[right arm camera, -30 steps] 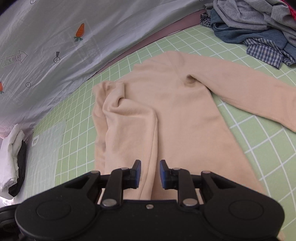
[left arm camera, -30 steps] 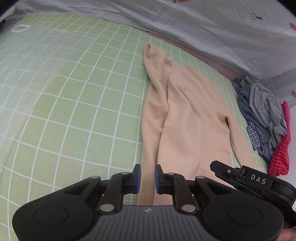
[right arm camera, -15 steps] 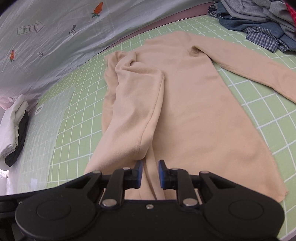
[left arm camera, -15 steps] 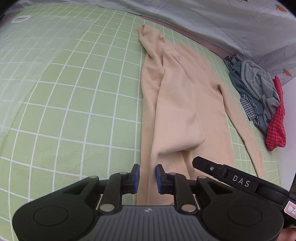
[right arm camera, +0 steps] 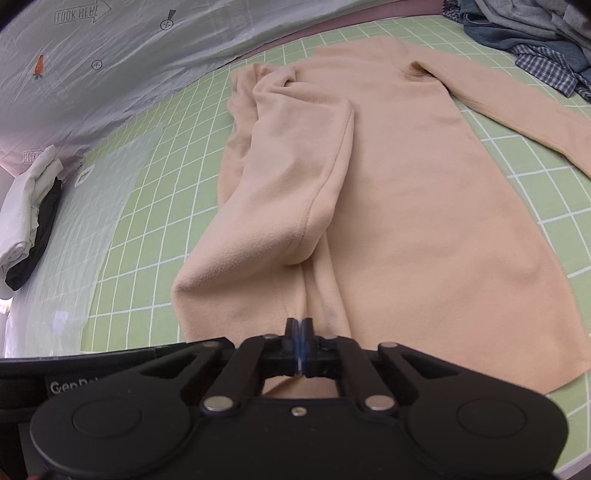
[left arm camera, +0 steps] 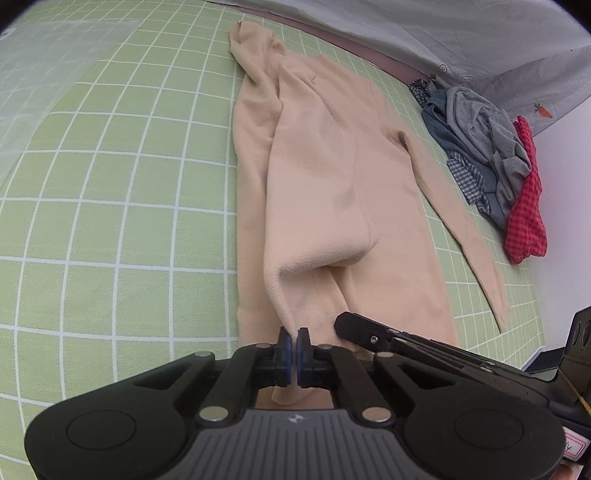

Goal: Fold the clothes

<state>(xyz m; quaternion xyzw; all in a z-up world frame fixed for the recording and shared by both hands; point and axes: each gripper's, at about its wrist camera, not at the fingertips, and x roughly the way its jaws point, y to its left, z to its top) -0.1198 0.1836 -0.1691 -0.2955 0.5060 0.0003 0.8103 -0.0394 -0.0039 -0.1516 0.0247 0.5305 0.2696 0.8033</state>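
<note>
garment under inspection: beige fleece top [left arm camera: 321,177], lying flat on the green grid mat [left arm camera: 122,206], centre of the left wrist view. long axis runs from the bottom centre of the frame up to the upper centre; the collar end points away, toward the grey printed sheet [left arm camera: 424,33] at the top edge, and the hem end lies nearest both tools.

left hand-held gripper [left arm camera: 293,338], bottom centre: clenched on the cuff end of the folded-in sleeve [left arm camera: 314,225], which lies along the body parallel to the long axis. right hand-held gripper [right arm camera: 300,330], bottom centre of the right wrist view: jaws pressed together with beige fabric at the pads, judged to be grasping the same sleeve end or the hem beside it; which layer cannot be told.

other sleeve [left arm camera: 458,221] lies spread out toward the right of the frame, unfolded. both tools sit close together at the hem end; neither is clearly nearer. judgement: the coming move depends on carrying cloth along the long axis, away toward the collar.

unsorted clothes pile [left arm camera: 491,158] at right edge; folded stack [right arm camera: 29,206] at left edge of the right wrist view.
</note>
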